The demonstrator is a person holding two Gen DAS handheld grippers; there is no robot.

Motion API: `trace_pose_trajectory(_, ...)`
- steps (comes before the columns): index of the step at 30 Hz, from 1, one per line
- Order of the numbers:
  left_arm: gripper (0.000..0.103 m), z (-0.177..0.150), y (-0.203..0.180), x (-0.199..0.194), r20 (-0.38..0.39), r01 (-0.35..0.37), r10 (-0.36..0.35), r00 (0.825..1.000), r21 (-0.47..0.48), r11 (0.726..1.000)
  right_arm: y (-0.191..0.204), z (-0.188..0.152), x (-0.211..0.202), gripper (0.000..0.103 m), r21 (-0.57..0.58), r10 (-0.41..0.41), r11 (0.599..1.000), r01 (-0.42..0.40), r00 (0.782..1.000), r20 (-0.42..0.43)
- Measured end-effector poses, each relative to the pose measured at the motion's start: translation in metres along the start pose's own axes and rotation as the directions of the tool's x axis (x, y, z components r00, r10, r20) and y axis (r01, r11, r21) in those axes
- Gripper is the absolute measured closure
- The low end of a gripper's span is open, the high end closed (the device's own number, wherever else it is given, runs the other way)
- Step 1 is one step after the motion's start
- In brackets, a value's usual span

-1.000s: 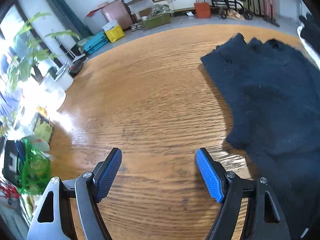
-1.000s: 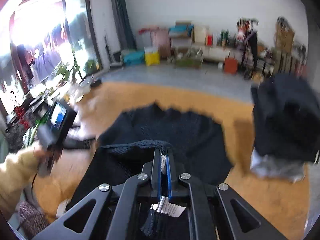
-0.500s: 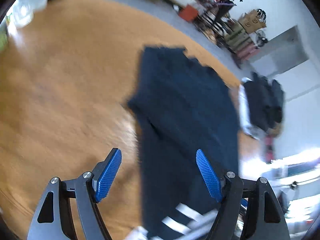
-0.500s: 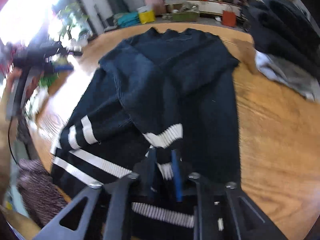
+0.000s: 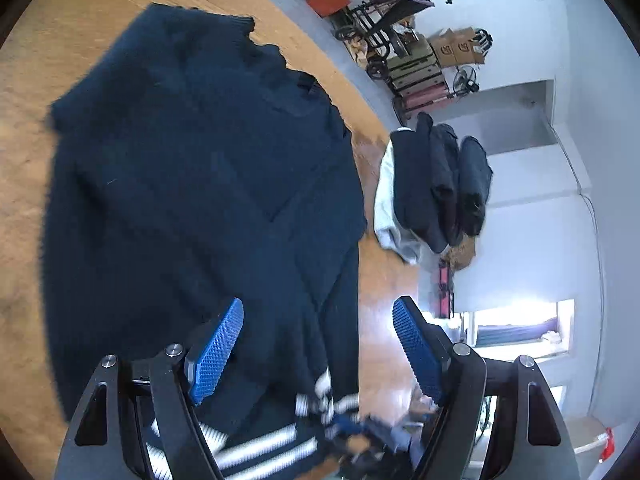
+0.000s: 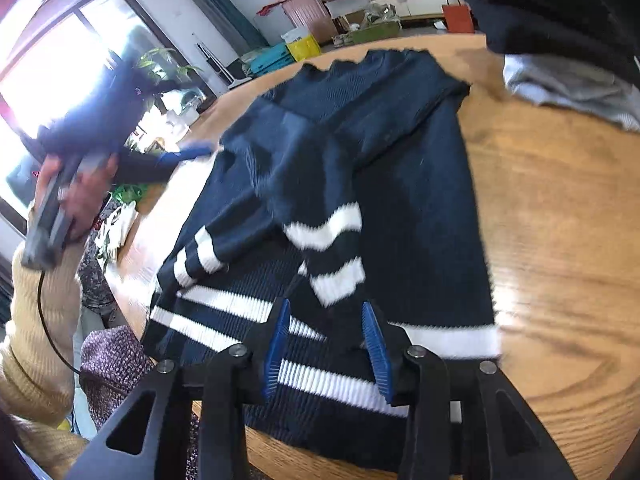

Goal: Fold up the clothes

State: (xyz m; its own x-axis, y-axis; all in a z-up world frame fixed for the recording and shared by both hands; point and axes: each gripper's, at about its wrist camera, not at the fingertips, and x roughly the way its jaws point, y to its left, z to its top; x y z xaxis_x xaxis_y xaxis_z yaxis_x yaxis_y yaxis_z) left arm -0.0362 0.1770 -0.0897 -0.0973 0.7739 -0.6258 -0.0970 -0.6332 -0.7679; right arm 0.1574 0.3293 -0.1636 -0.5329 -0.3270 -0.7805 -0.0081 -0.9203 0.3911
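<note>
right gripper (image 6: 326, 344) opening over navy sweater (image 6: 400, 184), wooden table (image 6: 560, 220)

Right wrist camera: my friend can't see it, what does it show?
A navy sweater with white stripes lies on a wooden table, both sleeves folded across it. The right gripper is opening just above one striped cuff. Folded clothes sit behind.

Sweater (image 6: 404, 184): dark navy ribbed knit cloth w/ white stripes, matt; table (image 6: 560, 208): glossy grained wood; gripper pads (image 6: 276, 344): blue textured rubbery-looking, arms matt black plastic.
</note>
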Motion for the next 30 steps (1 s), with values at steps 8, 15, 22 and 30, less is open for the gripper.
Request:
trace_pose_trajectory(8,0.026,0.009,0.008,0.044,-0.024,-0.235,0.235,0.972,-0.031,0.971,0.001,0.004,0.009,0.087,0.000,-0.138,0.990,0.138,0.990,0.030)
trace_pose_trajectory(15,0.026,0.005,-0.022,0.067,-0.054,-0.427,0.437,0.898,0.137,0.894,0.023,0.039,-0.045,0.096,-0.124,-0.277,0.942,0.312,0.931,0.237)
trace_pose_trajectory(22,0.026,0.014,-0.002,0.051,-0.080,-0.282,0.284,0.956,0.036,0.959,0.044,-0.002,-0.071,0.094,-0.210,-0.181,0.954,0.215,0.969,0.169)
trace_pose_trajectory(30,0.026,0.008,-0.011,0.055,-0.048,-0.323,0.327,0.944,0.085,0.943,-0.001,0.007,-0.049,0.070,-0.042,-0.168,0.984,0.174,0.979,0.114)
